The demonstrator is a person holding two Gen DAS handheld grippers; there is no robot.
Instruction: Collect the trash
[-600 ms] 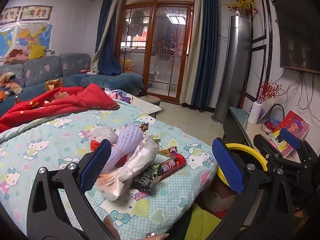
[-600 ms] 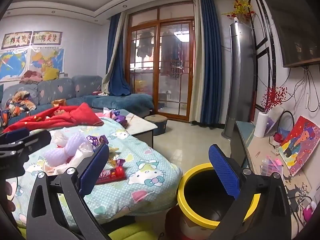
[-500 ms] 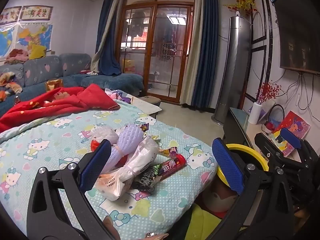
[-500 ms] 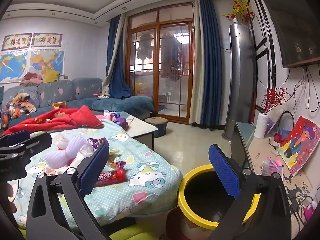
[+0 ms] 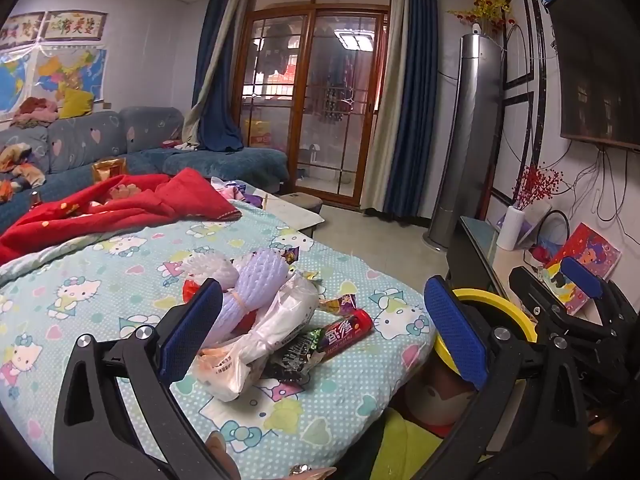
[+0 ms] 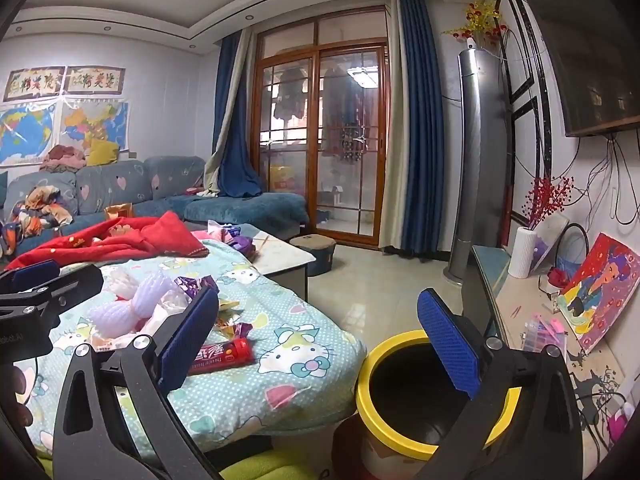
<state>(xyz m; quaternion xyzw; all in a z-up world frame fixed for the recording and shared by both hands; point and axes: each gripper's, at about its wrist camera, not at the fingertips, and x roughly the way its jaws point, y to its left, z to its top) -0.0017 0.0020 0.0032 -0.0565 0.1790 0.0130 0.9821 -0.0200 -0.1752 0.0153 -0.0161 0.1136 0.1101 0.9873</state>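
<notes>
Nearest to the camera, the left gripper (image 5: 322, 336) has its two blue-padded black fingers spread wide and nothing is between them; it hangs above the near edge of the light blue cartoon-cat bedsheet (image 5: 120, 264) that covers the table. The right gripper (image 6: 320, 344) is also fully released and empty, with its right finger over the mouth of the round bin with a yellow rim and black inside (image 6: 404, 392), which stands on the floor just beside the table edge. The trash lies in one heap on the sheet, in front of the left gripper: a knotted white plastic bag (image 5: 260, 340), a dark crumpled snack wrapper (image 5: 298, 354) touching it, and a red cylindrical candy tube (image 5: 346, 328) lying on its side at the right of the heap. Behind these are a pale purple foam fruit net (image 5: 256, 280) and a white foam net (image 5: 208, 270), with small shiny candy wrappers (image 5: 340, 304) near them. Farther on the sheet lies a crumpled red blanket (image 5: 120, 204). Beyond it stands a grey-blue sofa with heart pattern (image 5: 100, 144), and at the back a wooden-framed glass door (image 5: 316, 104) between dark blue curtains (image 5: 412, 100).
</notes>
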